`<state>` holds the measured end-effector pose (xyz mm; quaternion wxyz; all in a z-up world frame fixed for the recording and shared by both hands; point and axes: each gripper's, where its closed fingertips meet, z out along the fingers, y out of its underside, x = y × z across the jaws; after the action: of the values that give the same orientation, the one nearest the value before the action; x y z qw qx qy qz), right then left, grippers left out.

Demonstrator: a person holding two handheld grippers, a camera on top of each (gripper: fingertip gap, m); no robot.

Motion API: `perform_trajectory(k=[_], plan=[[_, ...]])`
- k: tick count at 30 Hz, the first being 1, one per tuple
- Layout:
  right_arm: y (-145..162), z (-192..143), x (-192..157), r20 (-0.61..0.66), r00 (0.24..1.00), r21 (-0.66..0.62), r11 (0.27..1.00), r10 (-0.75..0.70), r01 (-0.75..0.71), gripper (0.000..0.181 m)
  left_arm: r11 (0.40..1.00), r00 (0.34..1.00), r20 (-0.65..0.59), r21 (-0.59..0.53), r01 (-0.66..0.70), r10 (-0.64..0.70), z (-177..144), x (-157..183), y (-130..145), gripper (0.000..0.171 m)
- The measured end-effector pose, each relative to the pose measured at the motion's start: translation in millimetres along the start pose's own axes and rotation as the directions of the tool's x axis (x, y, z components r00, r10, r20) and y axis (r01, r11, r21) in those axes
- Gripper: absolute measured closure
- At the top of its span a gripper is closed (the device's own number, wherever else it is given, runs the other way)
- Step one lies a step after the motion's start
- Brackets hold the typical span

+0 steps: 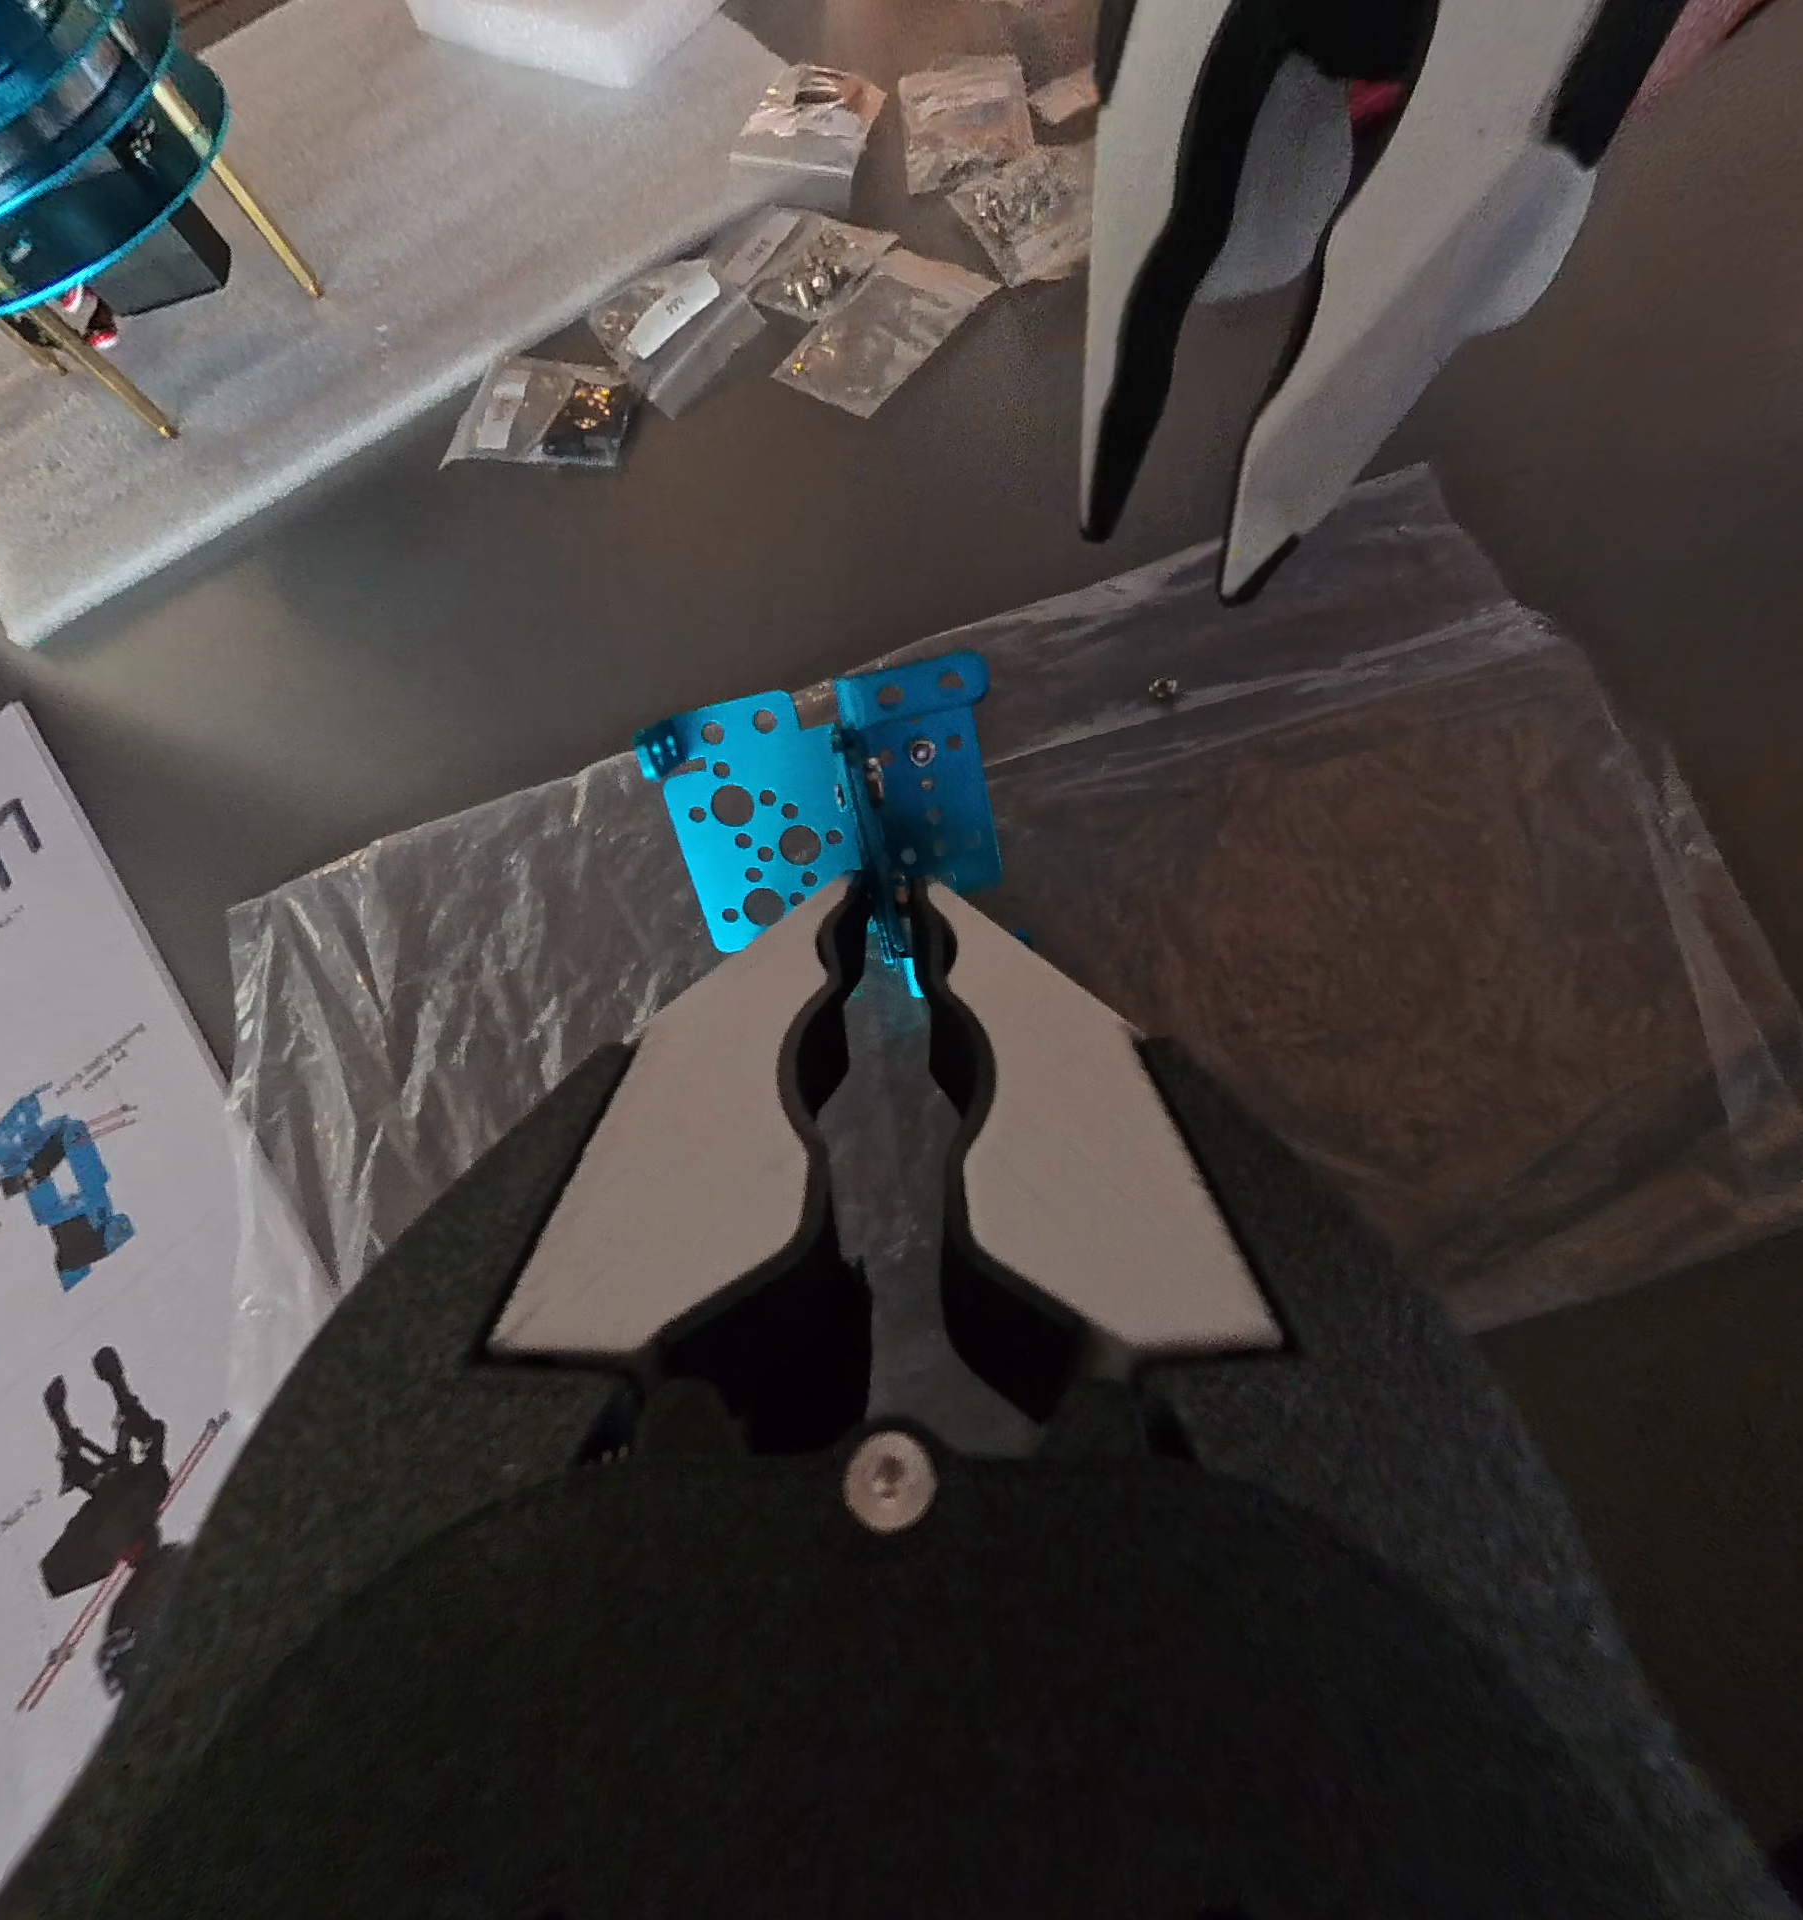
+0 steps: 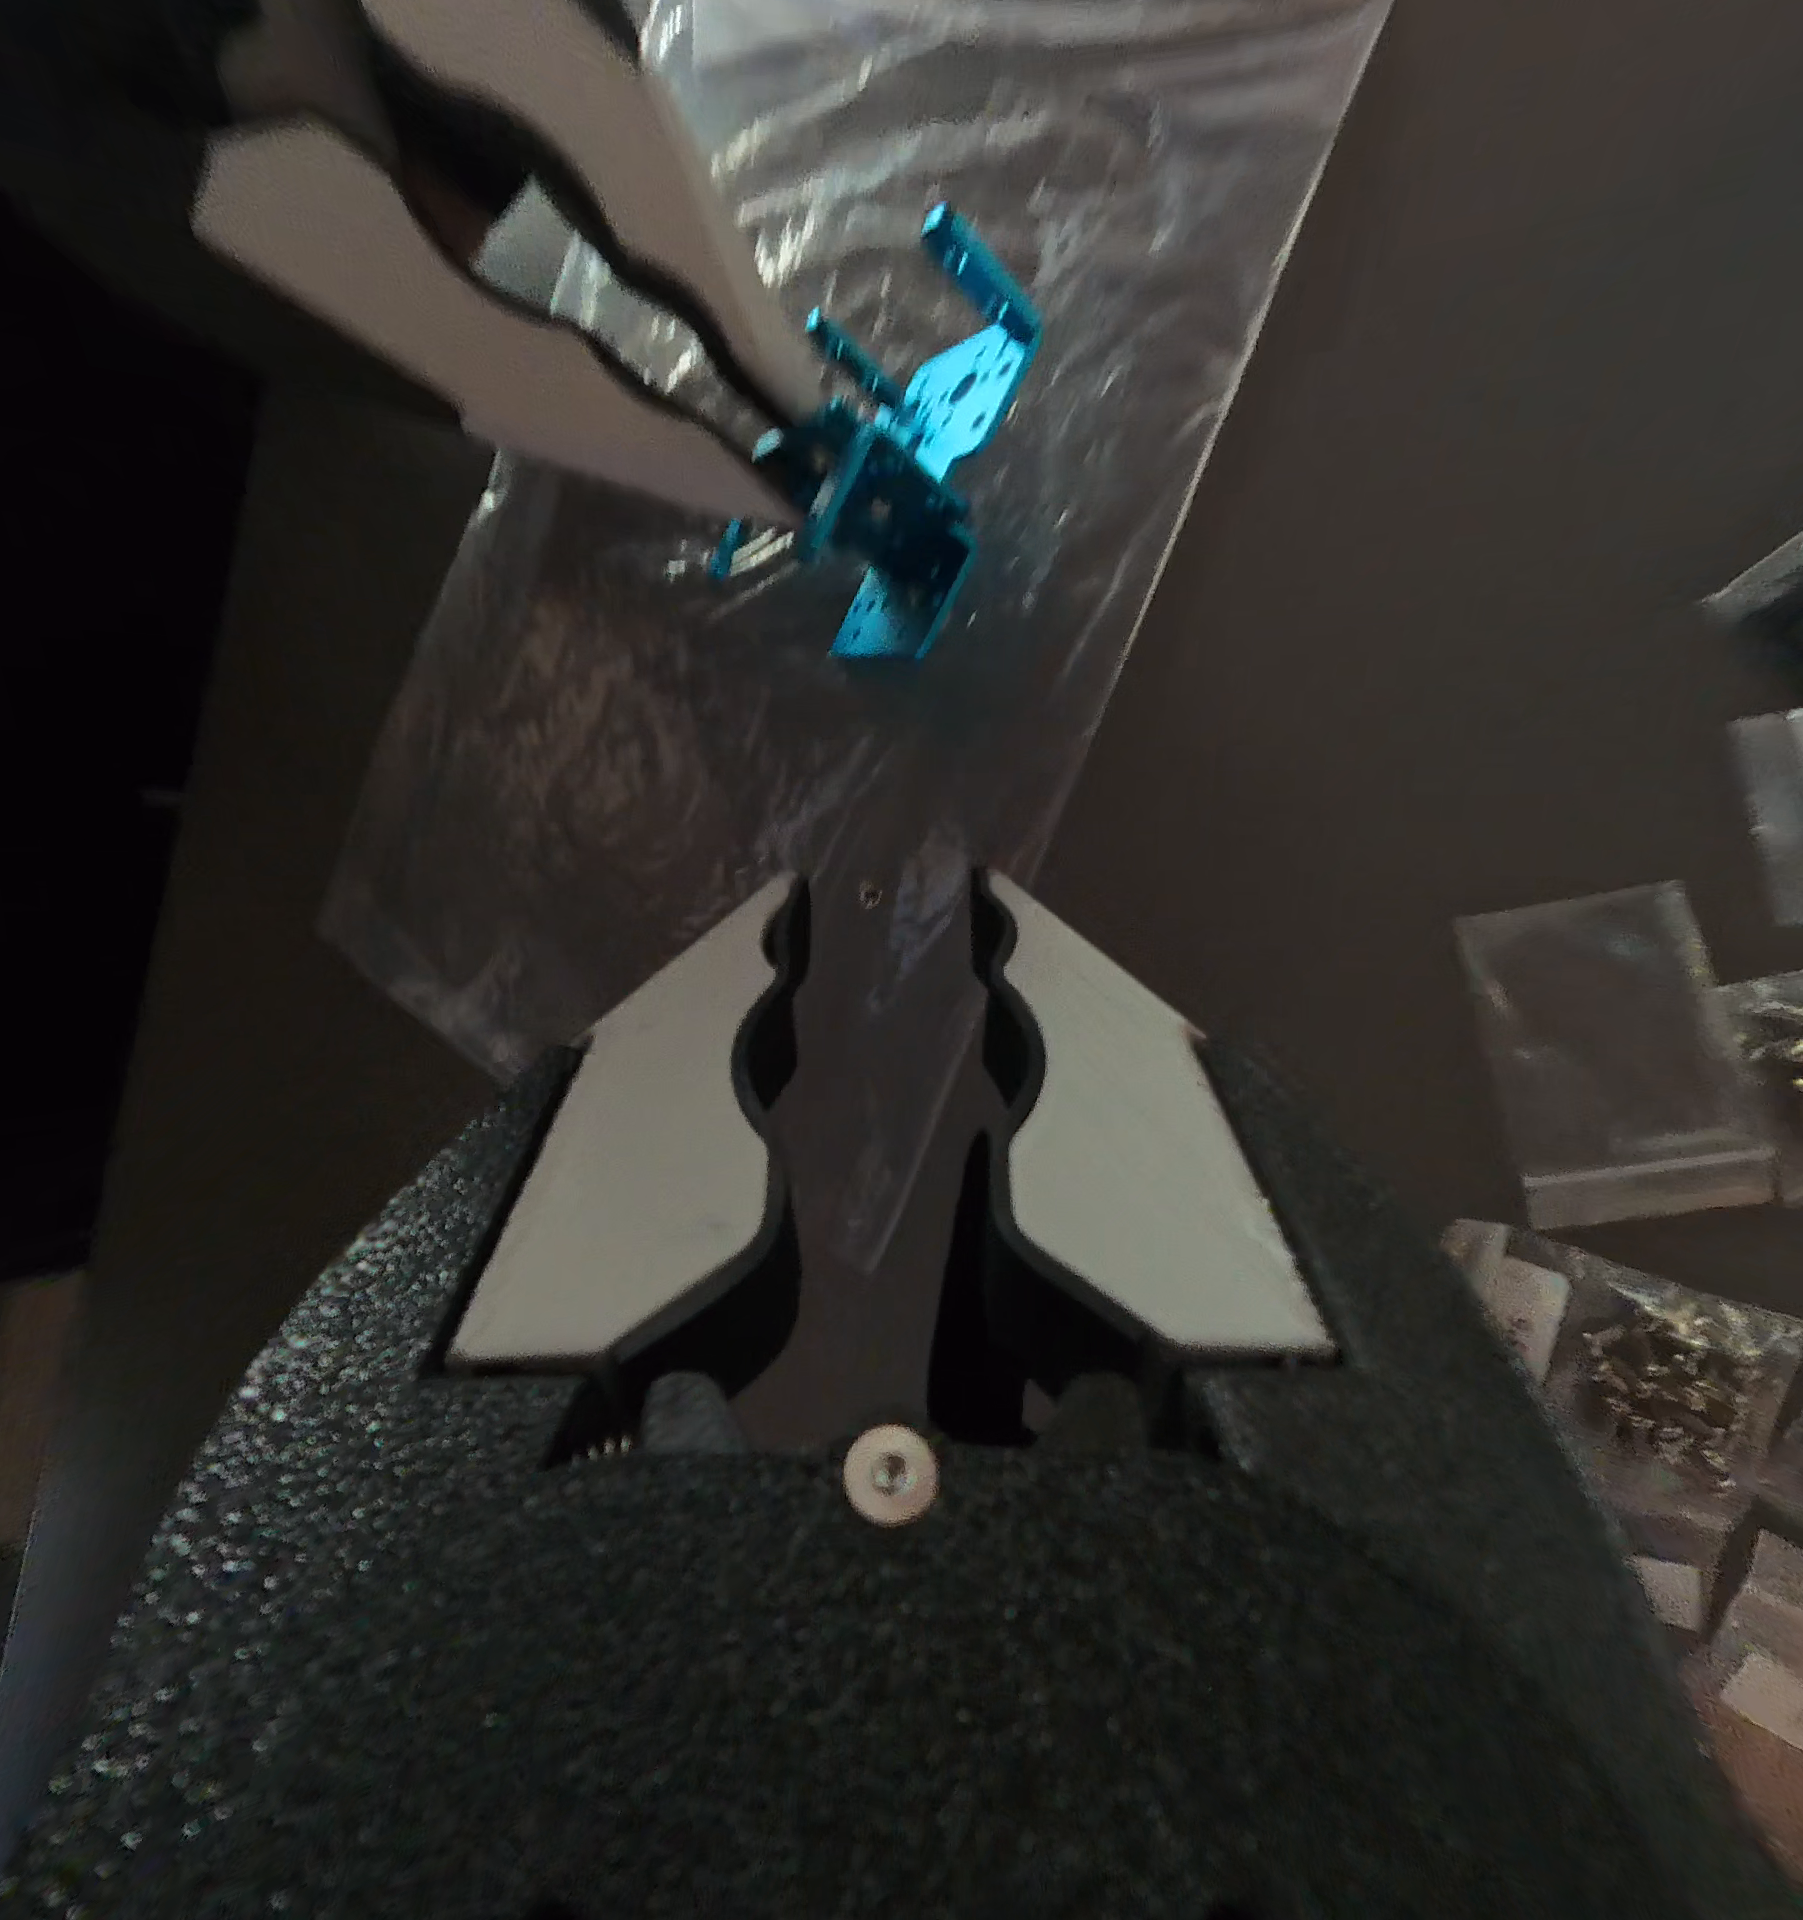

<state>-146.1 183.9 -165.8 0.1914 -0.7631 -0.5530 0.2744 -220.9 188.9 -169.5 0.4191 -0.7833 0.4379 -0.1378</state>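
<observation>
**Between our left fingers: a blue bracket**

Over the clear plastic bag (image 1: 1344, 935) we pinch the blue perforated bracket assembly (image 1: 824, 810) with the left gripper (image 1: 892, 894), its fingers nearly closed on it. Our right gripper (image 2: 892, 883) hovers nearby, parted, empty, above a small loose screw (image 2: 869, 890).

Each gripper, the left gripper (image 1: 884, 894) and the right gripper (image 2: 889, 878), is built from a black, grainy-textured body into which two white, wedge-shaped fingers (lined on their wavy inner edges with black padding) are set, and a single silver screw is seated at the centre.
</observation>
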Motion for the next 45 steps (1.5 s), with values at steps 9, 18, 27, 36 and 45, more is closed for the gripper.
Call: perform_trajectory(k=[9, 18, 27, 36, 45], plan=[[15, 22, -11, -0.018, 0.985, -0.185, 0.969, -0.170, 0.163, 0.169, 0.998, 0.999, -0.011, -0.043, -0.054, 0.053, -6, -1, -2, 0.165], [16, 26, -4, -0.058, 0.980, -0.240, 0.955, -0.193, 0.173, 0.171, 0.995, 0.997, -0.083, -0.096, -0.009, 0.001, -8, -6, 3, 0.164], [14, 25, -2, -0.091, 0.971, -0.253, 0.948, -0.221, 0.192, 0.179, 0.986, 0.954, -0.248, -0.033, 0.165, -0.168, -19, 3, 4, 0.128], [-6, 15, -20, -0.082, 0.978, -0.100, 0.978, -0.191, 0.183, 0.179, 0.999, 0.943, -0.332, 0.015, 0.032, -0.025, -35, 7, 16, 0.123], [-53, 43, -35, -0.162, 0.953, 0.140, 0.950, -0.257, 0.280, 0.179, 0.999, 0.919, -0.392, -0.024, 0.022, -0.030, -14, 17, 21, 0.123]])
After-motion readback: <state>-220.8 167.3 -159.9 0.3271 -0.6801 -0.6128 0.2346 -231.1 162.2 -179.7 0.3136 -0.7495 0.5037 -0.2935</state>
